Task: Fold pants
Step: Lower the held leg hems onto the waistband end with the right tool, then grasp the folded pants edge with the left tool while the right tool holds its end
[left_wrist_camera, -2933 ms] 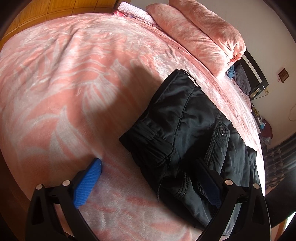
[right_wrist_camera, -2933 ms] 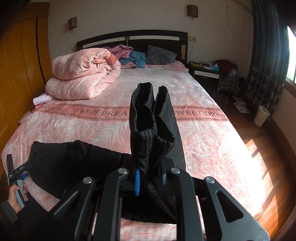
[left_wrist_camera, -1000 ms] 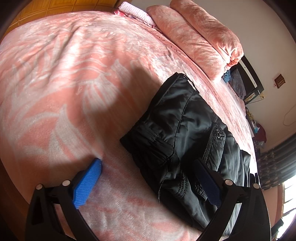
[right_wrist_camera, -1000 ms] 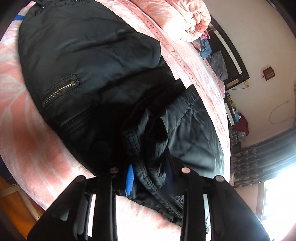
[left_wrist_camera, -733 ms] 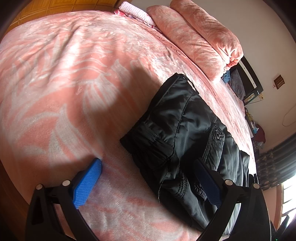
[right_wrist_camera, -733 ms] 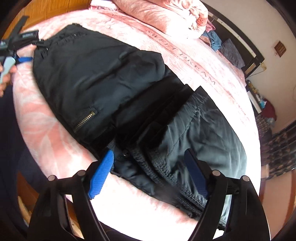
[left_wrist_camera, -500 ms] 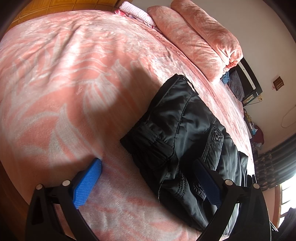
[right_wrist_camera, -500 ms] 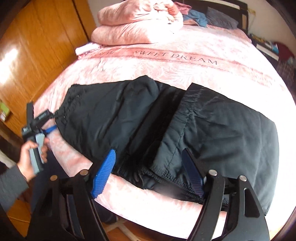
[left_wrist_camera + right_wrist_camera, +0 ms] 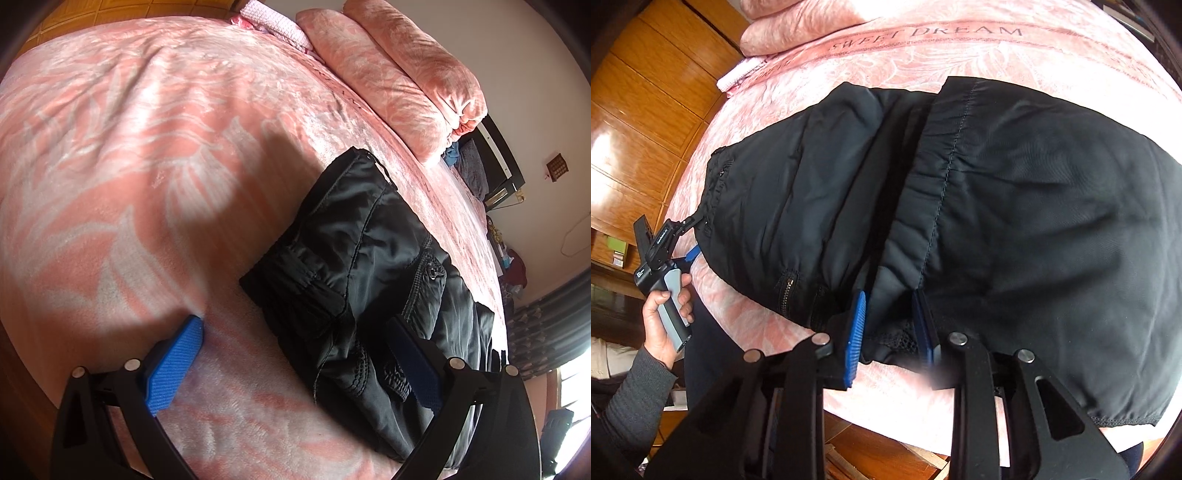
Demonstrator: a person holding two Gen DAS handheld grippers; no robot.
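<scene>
pink leaf-print bed cover (image 9: 147, 155) fills most of frame, folded pink quilt (image 9: 399, 81) upper right, dark headboard (image 9: 506, 162) right edge, white wall (image 9: 535, 92) beyond. wooden wardrobe panels (image 9: 639, 110) upper left in right view, sunlit glare on them.

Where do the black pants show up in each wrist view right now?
Left wrist: black pants lie right of centre, running to the lower right edge.
Right wrist: they fill the centre and right.
Shared landmark: the folded pink quilt, at top in both views.
</scene>
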